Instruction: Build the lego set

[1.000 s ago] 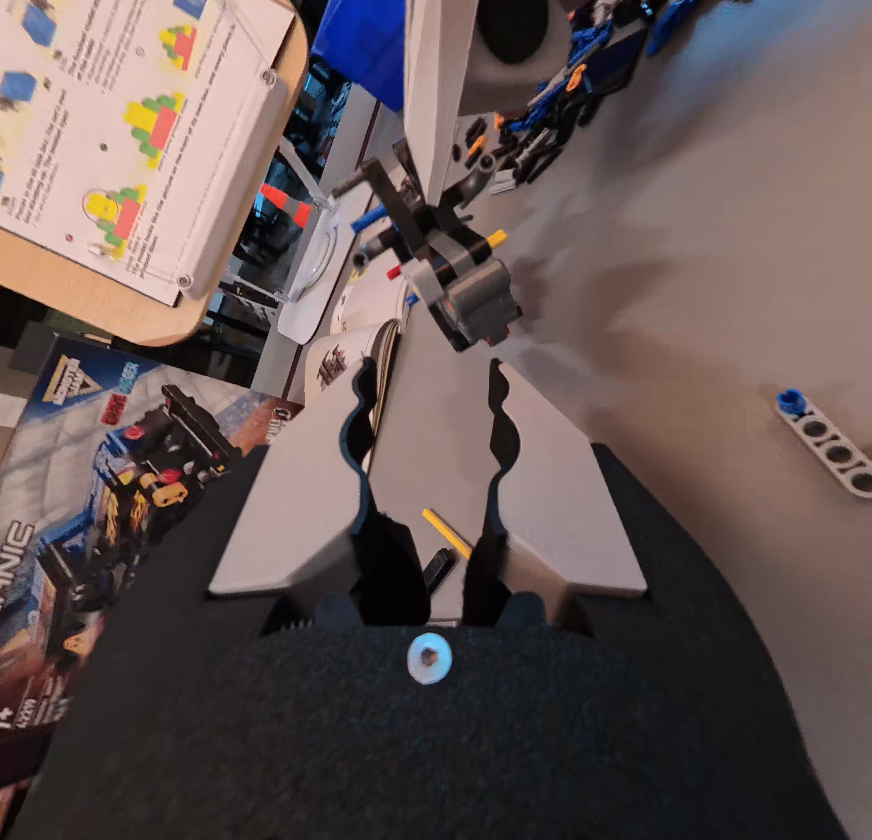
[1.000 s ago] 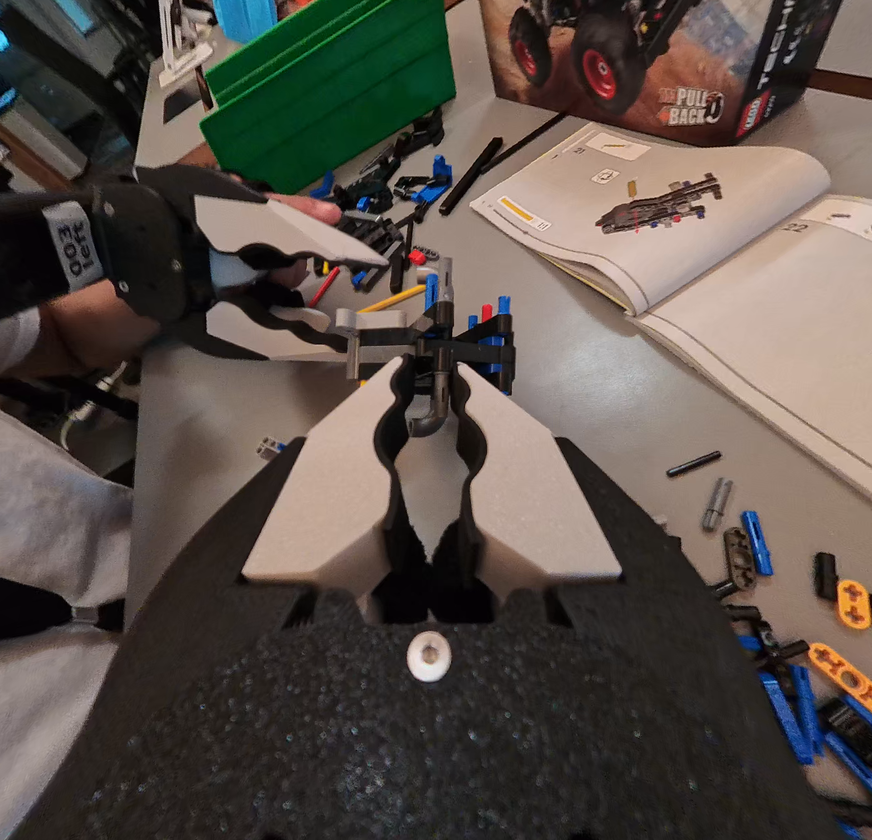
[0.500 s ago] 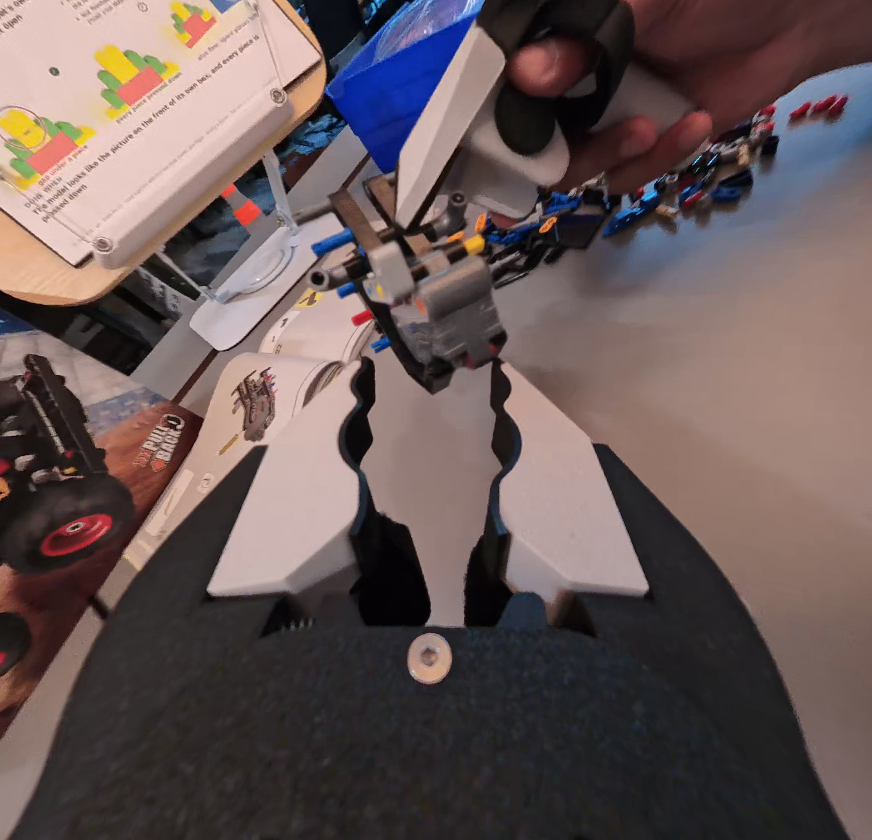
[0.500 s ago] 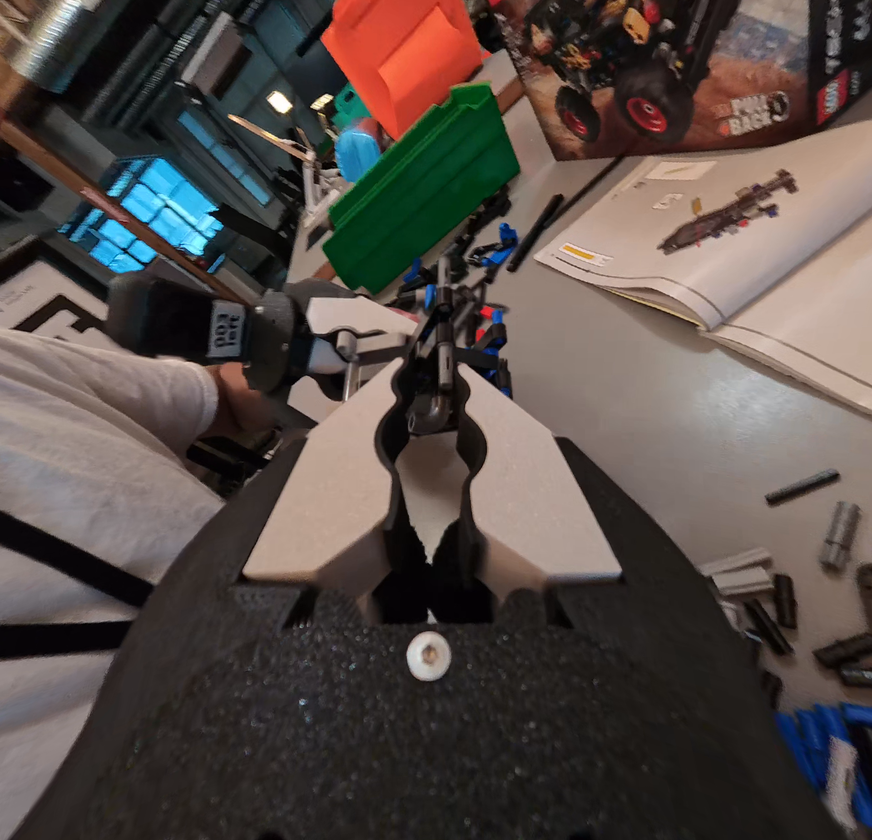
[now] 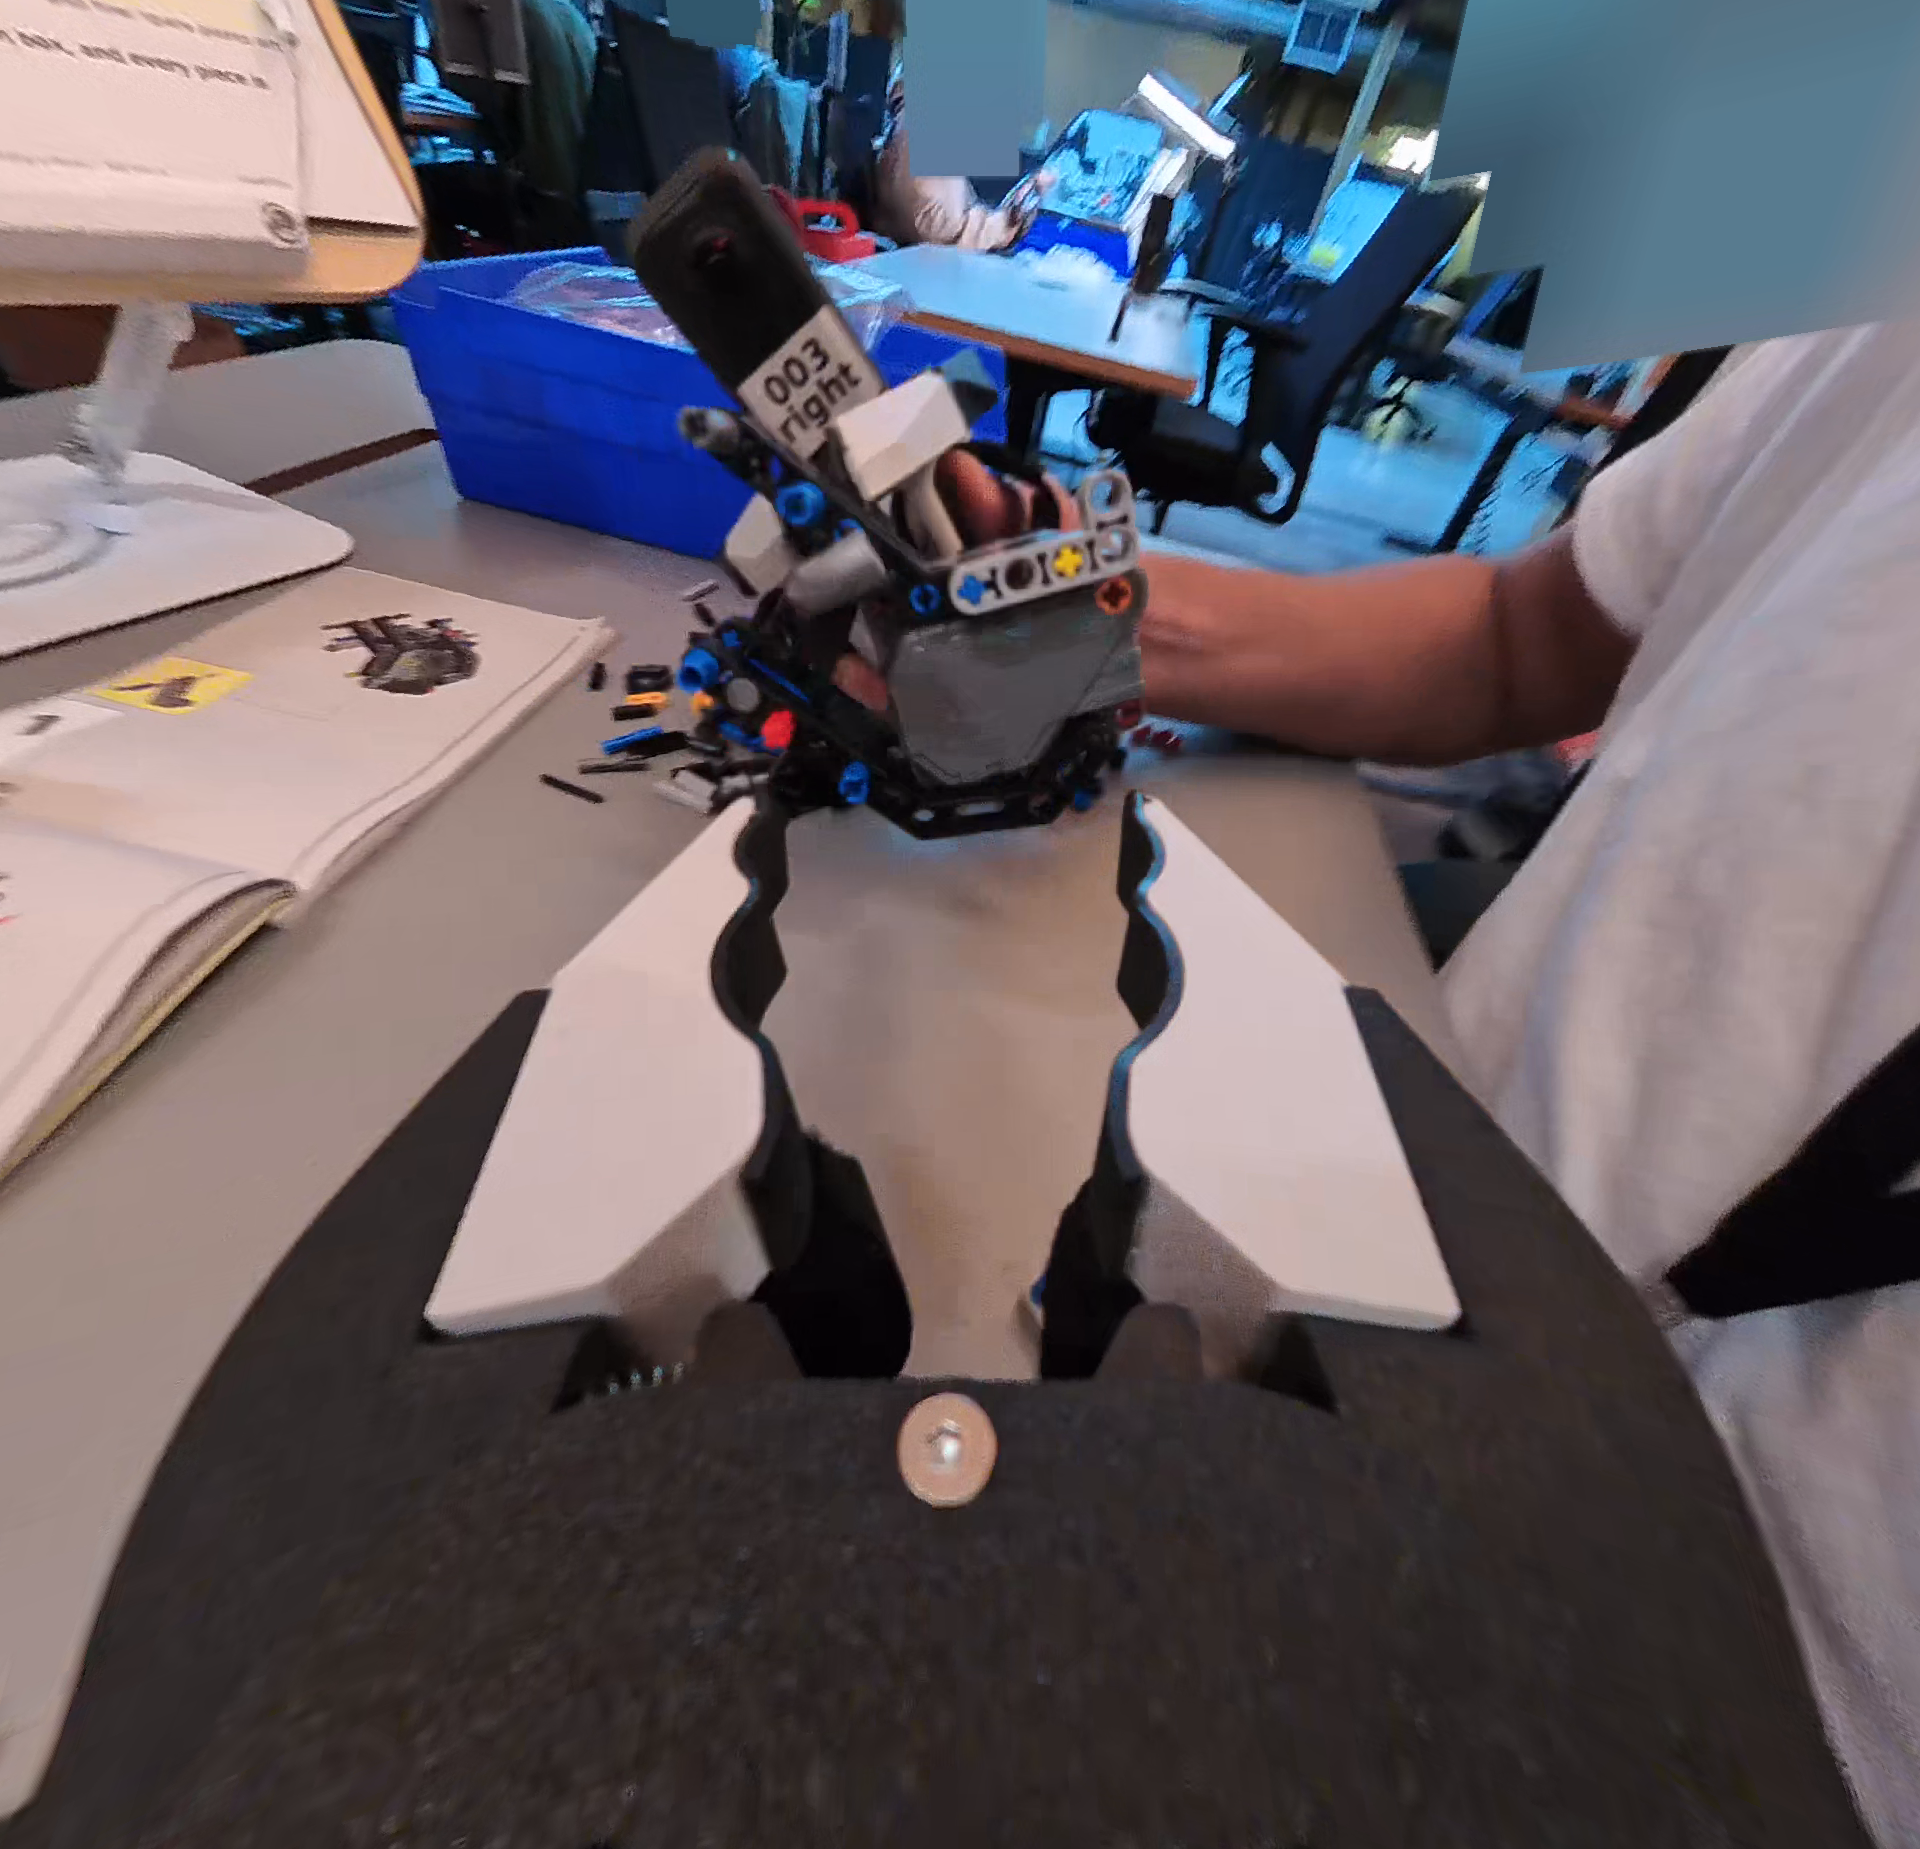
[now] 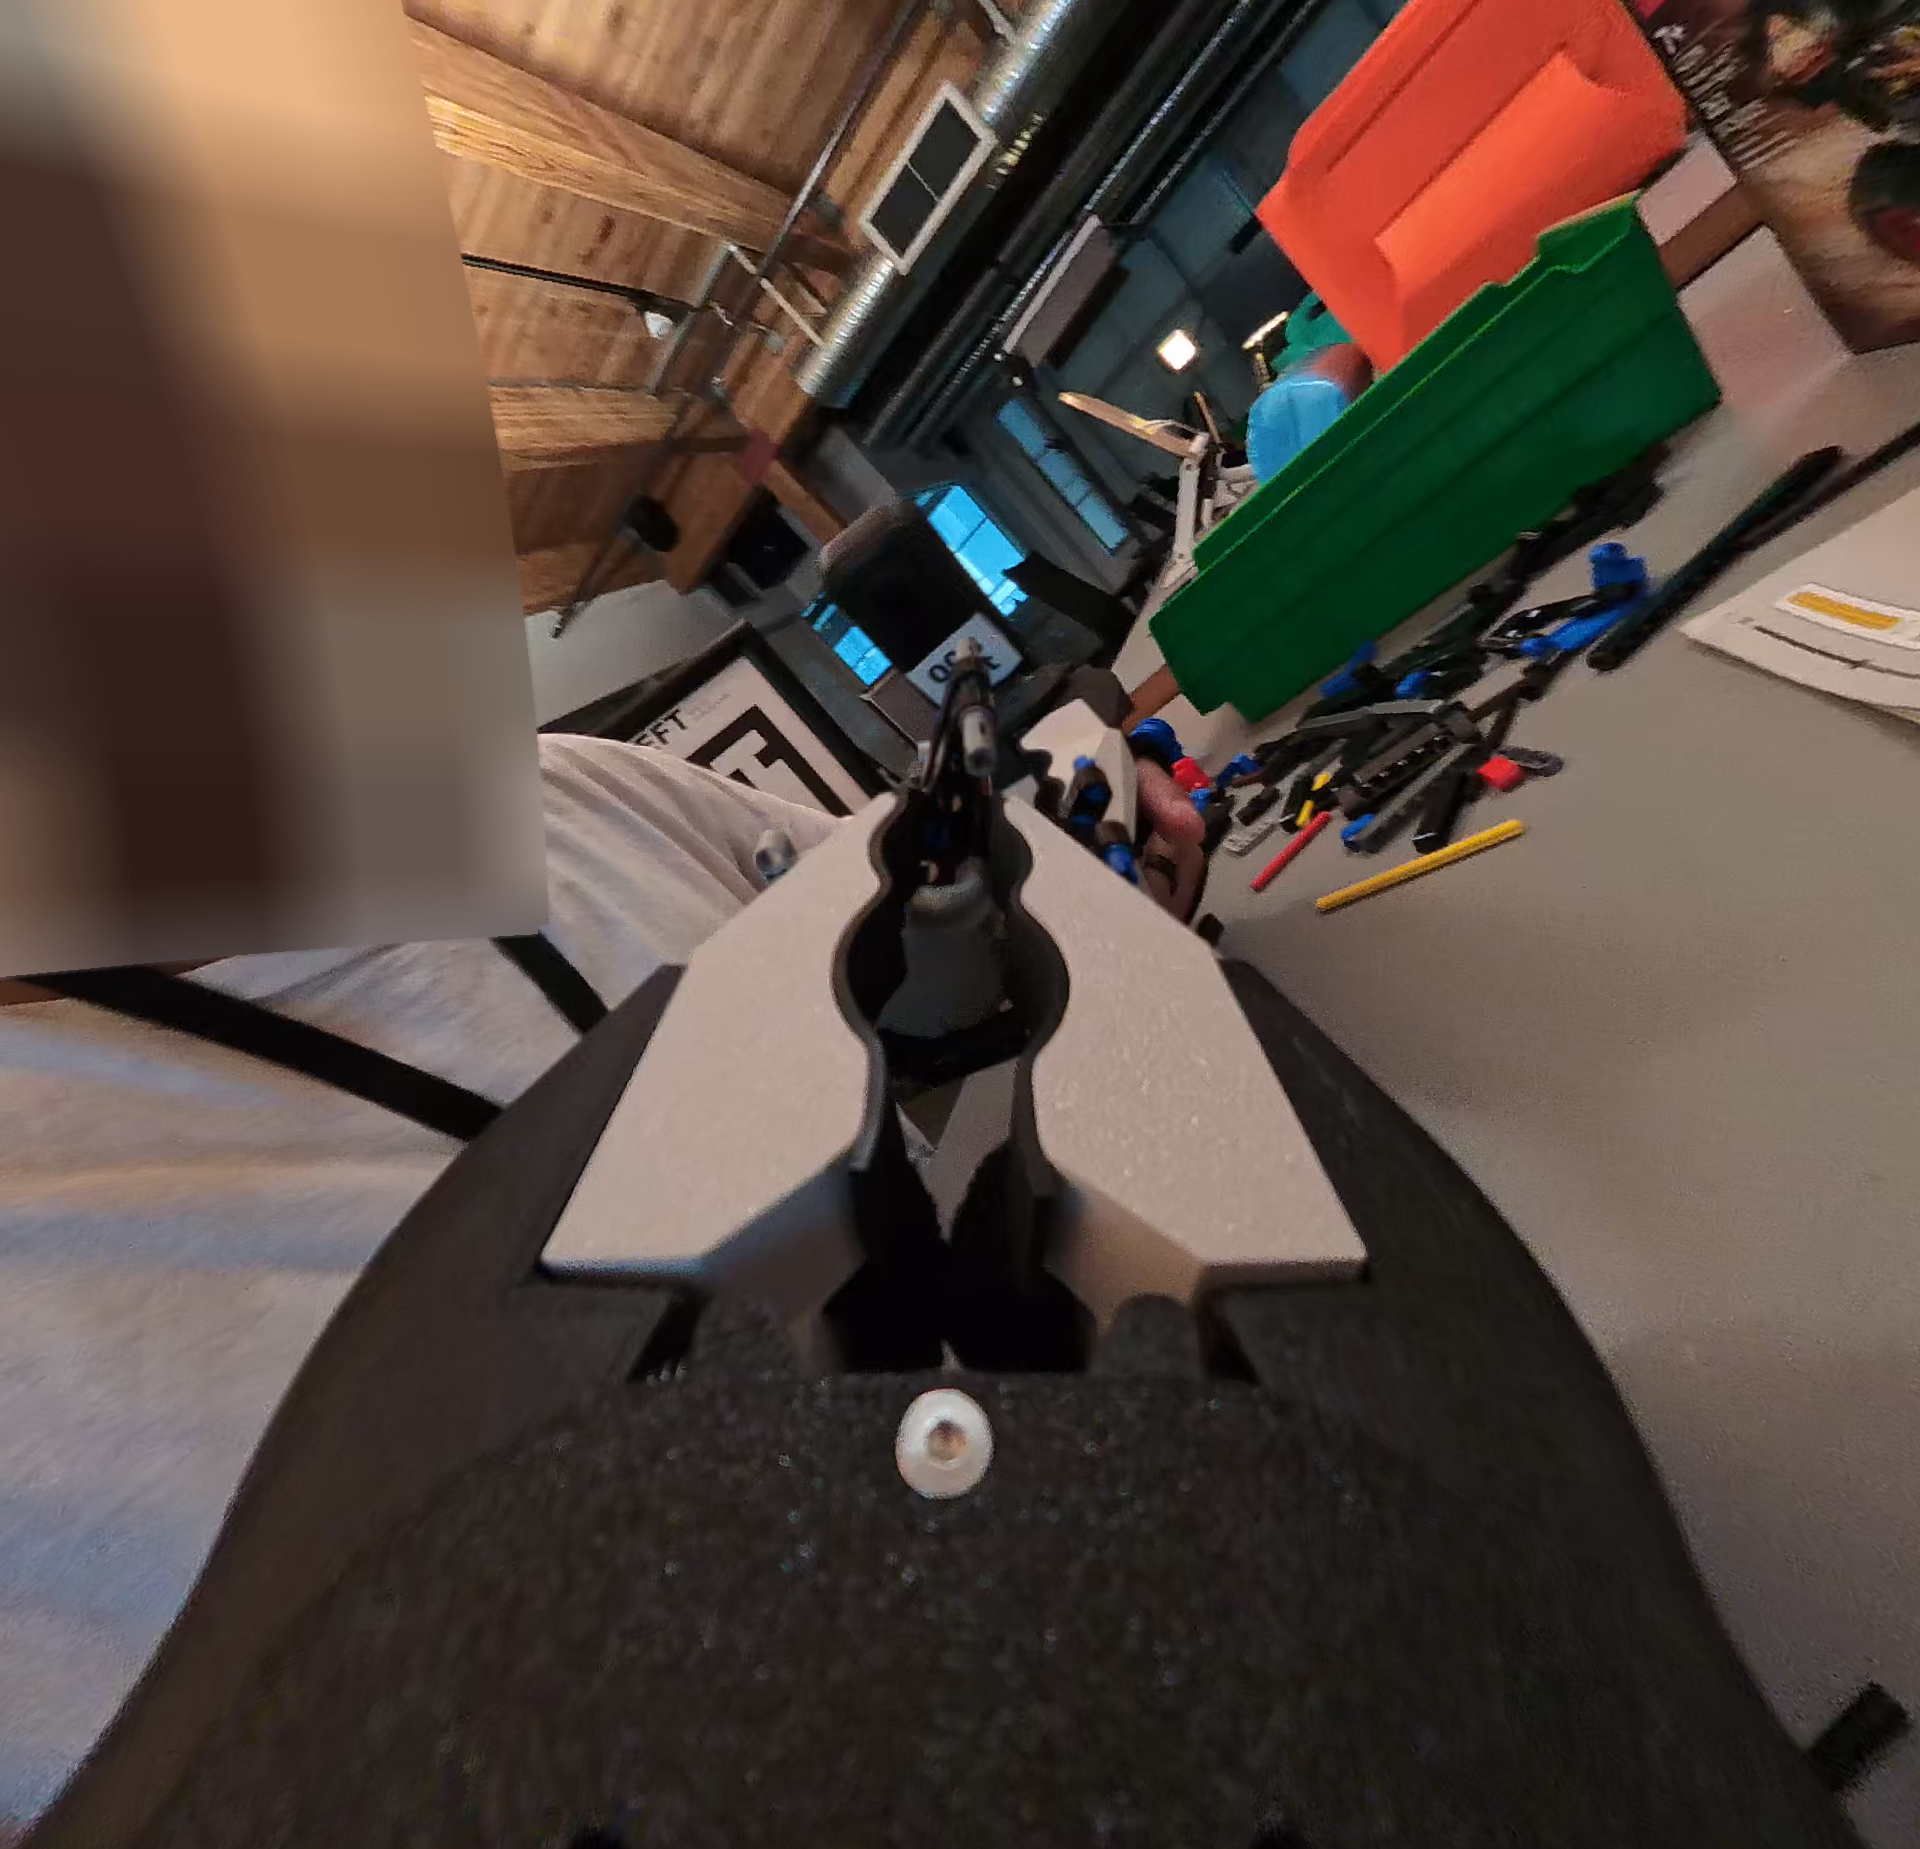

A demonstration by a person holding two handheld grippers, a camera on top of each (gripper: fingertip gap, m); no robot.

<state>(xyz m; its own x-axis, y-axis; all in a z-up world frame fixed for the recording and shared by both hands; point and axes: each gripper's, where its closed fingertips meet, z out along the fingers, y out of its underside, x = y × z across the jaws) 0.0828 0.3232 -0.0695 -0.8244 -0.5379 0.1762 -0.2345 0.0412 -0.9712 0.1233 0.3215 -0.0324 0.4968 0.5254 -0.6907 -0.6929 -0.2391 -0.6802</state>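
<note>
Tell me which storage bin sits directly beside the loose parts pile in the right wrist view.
The green bin: the loose parts pile lies along its front wall. The orange bin sits behind it, farther from the pieces.

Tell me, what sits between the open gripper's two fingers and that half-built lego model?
Nothing. In the left wrist view, the left gripper stands open just short of the lego model, which the right gripper holds up; only bare grey table shows between.

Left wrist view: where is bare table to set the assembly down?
Bare grey table lies between the open booklet and the left gripper. Loose pieces crowd the strip before the blue bin.
</note>
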